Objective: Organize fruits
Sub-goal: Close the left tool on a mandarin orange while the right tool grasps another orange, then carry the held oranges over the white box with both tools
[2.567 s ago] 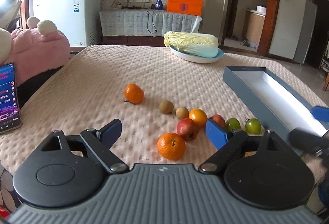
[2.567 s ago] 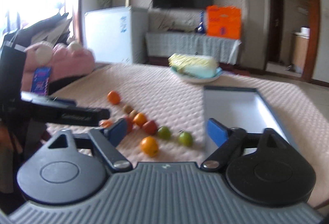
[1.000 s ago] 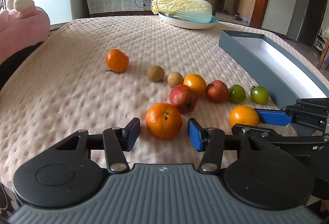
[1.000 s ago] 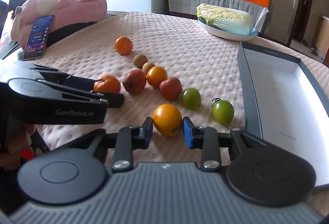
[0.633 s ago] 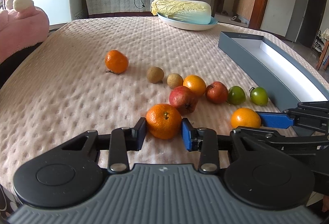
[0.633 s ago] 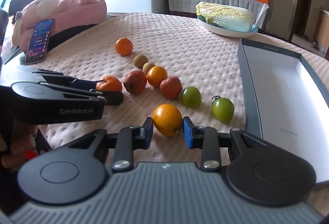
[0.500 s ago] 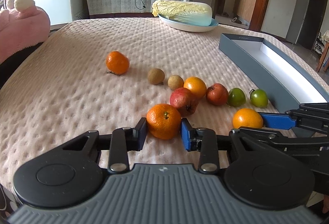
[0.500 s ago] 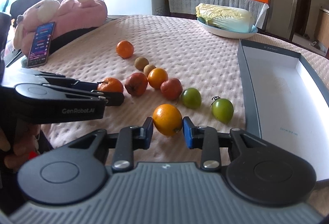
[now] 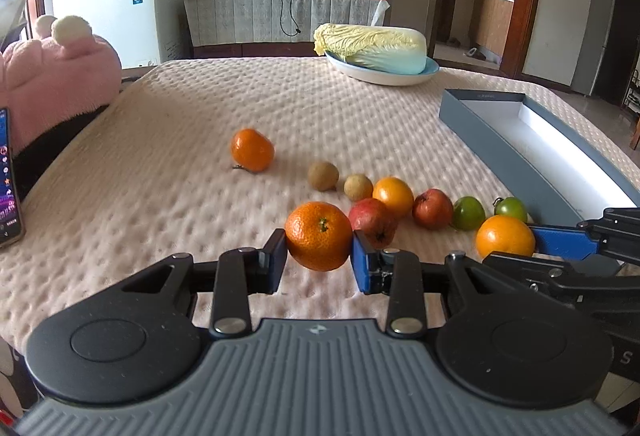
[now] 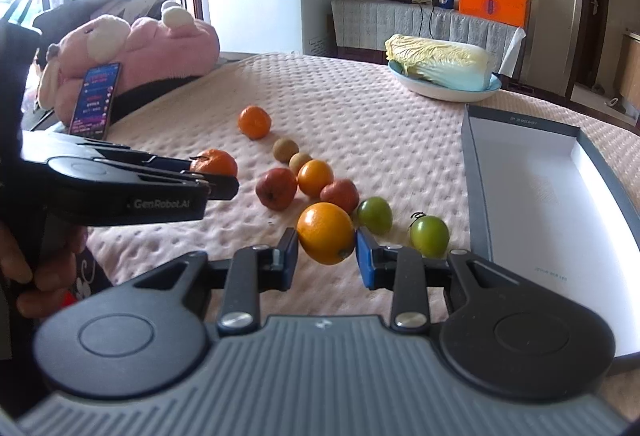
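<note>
Fruits lay in a loose row on the quilted worktop [image 9: 168,172] beside the empty grey box [image 10: 476,196]; the left gripper [image 9: 319,261] was clamped on a tangerine [image 9: 319,236] and the right gripper [image 10: 326,256] on an orange [image 10: 325,233]. Each was best lifted straight up, clear of its neighbours, before swinging toward the box. A second earlier the left pads stood apart around the tangerine; both fruits appeared raised since.

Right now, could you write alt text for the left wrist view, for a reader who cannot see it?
The left gripper clamps a tangerine over a quilted pink tablecloth. More fruit lies beyond in a loose row, and an open grey box sits at right.
</note>
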